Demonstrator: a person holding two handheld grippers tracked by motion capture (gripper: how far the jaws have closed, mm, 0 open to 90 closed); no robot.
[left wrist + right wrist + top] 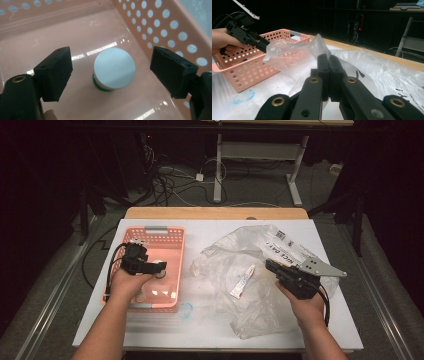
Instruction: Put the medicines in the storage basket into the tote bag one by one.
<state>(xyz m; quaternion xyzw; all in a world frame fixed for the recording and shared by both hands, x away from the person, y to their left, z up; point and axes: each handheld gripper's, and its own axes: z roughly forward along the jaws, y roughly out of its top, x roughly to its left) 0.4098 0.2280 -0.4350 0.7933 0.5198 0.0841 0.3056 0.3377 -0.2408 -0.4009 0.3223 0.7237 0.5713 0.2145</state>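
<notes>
Apparently mid-unpacking: the left gripper (110,72) hangs wide around a white-lidded jar (114,68) on the pink basket's (160,22) floor, pads not touching; farther off, the right gripper (329,58) pinches the clear plastic bag (287,51); next, fetch the tube (243,281)

Overhead; gripper views close, basket (172,237) shared.

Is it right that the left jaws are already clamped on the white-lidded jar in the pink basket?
Not clamped. The left gripper view shows its jaws standing apart on either side of the white-lidded jar, touching neither side. The jar does stand in the pink basket.
</notes>
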